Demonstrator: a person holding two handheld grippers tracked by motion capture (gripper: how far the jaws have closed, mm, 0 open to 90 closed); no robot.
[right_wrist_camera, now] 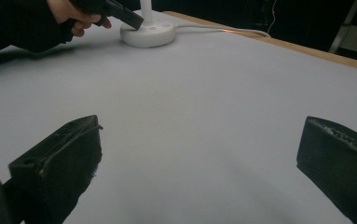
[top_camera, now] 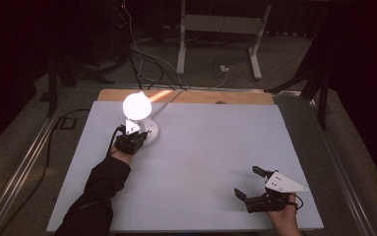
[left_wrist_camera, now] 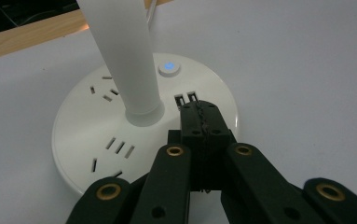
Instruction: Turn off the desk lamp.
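A white desk lamp stands at the table's far left, its round head [top_camera: 137,104] lit and glowing. Its round base [top_camera: 151,132] [left_wrist_camera: 83,126] [right_wrist_camera: 148,33] carries socket slots, two USB ports and a small blue-lit button [left_wrist_camera: 168,68]. The white stem [left_wrist_camera: 125,56] rises from the middle of the base. My left gripper [top_camera: 143,136] [left_wrist_camera: 199,111] is shut with nothing between the jaws, its tips over the base just short of the USB ports. My right gripper [top_camera: 247,182] [right_wrist_camera: 199,140] stands open and empty low over the table near the front right edge.
The lamp's white cable [right_wrist_camera: 223,29] runs off the far wooden table edge [top_camera: 201,96]. A grey mat [top_camera: 210,147] covers the table. Beyond it are a white desk frame [top_camera: 220,24] and floor cables [top_camera: 141,59].
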